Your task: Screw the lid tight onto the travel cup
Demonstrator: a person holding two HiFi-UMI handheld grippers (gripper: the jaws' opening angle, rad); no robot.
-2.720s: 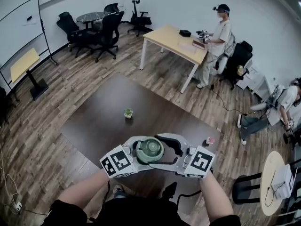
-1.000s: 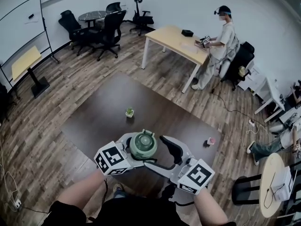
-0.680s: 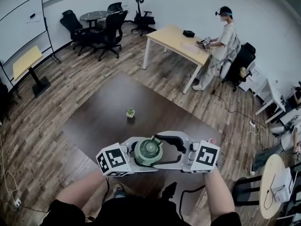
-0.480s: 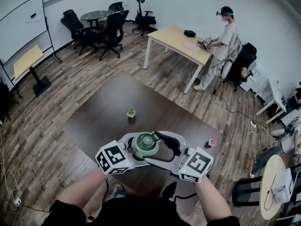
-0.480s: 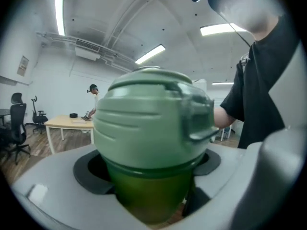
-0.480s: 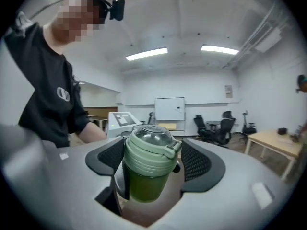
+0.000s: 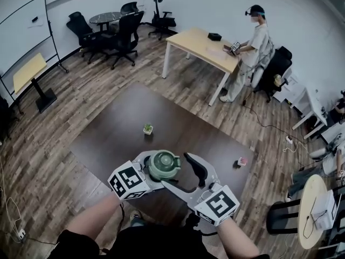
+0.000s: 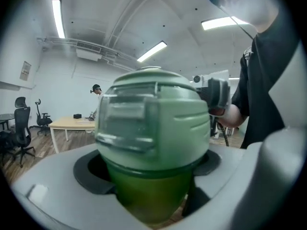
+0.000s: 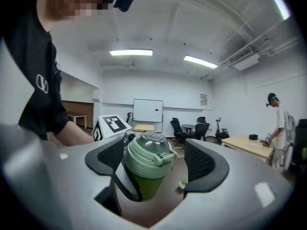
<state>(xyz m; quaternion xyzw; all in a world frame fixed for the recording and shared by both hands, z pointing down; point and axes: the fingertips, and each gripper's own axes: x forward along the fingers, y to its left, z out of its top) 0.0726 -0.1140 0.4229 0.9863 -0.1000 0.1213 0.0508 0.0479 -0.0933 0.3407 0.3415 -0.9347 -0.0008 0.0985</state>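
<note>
Currently the travel cup (image 8: 149, 195) is held upright over the near part of the dark worktop (image 7: 135, 112), close to the person's body. Whether its base touches the surface cannot be told. The left hand-held gripper (image 8: 152, 176) is clamped on the cup's dark green body just below the lid (image 8: 153, 119), with a black pad pressed against each side. The lid is pale green with a clear domed cap and a clasp on its side, and it sits on top of the cup.

The right hand-held gripper (image 9: 156, 159) reaches in from the person's right, angled toward the cup. Its jaws stand apart with the lid between them. The pad (image 9: 201, 162) on the right of that view is clear of the lid, with a gap showing, so this gripper is open and grips nothing.

Farther out on the worktop, well apart from the cup, sits a small green and white object (image 7: 147, 128). A small pink object (image 7: 242, 161) lies near the worktop's right edge.

Beyond the worktop, a person (image 7: 252, 47) stands at a light wooden table (image 7: 197, 43). Black office chairs (image 7: 121, 36) stand around a round table near the far wall, and a whiteboard (image 7: 24, 34) stands at the left.
</note>
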